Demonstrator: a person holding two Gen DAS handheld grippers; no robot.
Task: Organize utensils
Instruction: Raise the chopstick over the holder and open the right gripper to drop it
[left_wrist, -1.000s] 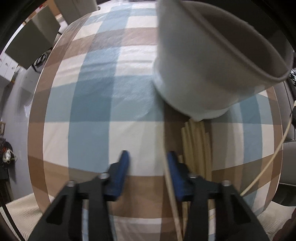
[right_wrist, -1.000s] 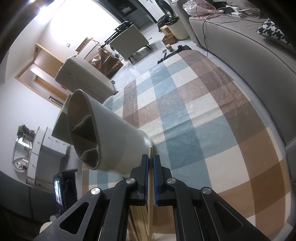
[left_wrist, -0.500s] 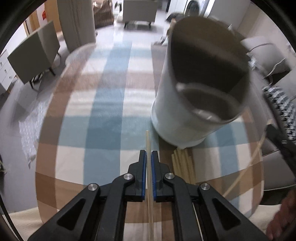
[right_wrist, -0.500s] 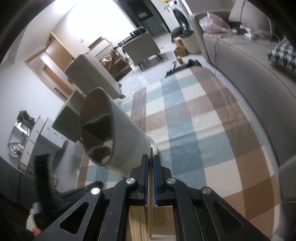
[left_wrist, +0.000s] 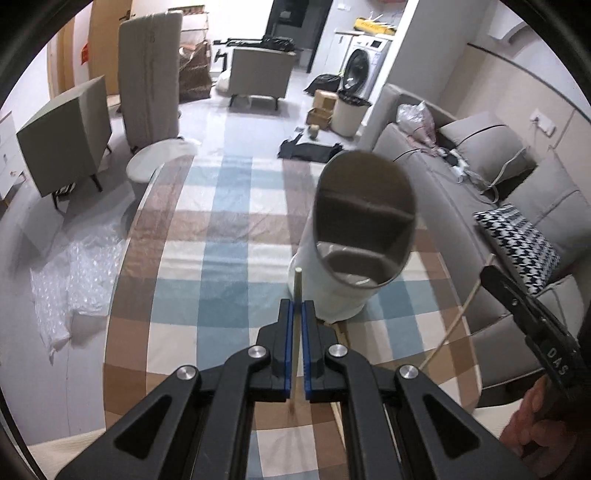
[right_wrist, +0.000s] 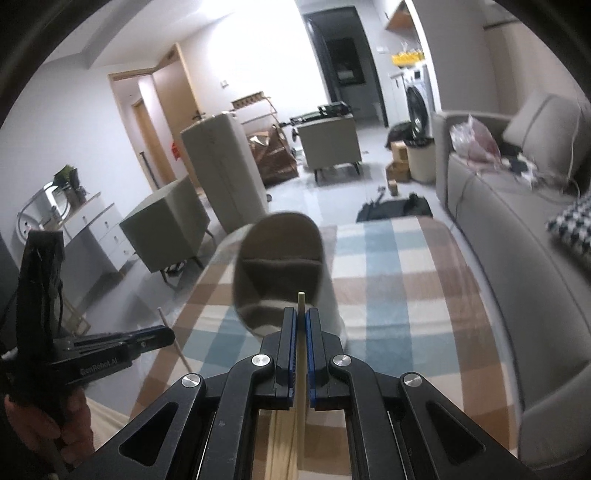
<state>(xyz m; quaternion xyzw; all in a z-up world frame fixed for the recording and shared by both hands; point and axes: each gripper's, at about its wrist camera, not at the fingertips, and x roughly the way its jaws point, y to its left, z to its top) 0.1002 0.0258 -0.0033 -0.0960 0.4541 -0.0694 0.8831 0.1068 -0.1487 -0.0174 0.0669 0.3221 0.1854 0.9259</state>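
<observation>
Grey divided holder (left_wrist: 354, 258): contents unclear | left tongs (left_wrist: 297, 314) pinch chopstick (left_wrist: 297, 284) | right tongs (right_wrist: 301, 321) pinch second chopstick (right_wrist: 301, 301)

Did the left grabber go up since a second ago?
Yes. The left gripper rose: the checked tablecloth looks farther below, and the holder now shows its open top.

I'm pinching a pale, matt wooden chopstick (left_wrist: 297, 291) between my left gripper (left_wrist: 297, 314)'s blue, rubbery-looking pads; its black arms are looking like matt plastic with shiny metal pins. At one o'clock, the holder (left_wrist: 354, 258) is showing a smooth matt skin, plastic perhaps. The checked tablecloth (left_wrist: 221, 280) is looking like soft woven cloth.
</observation>
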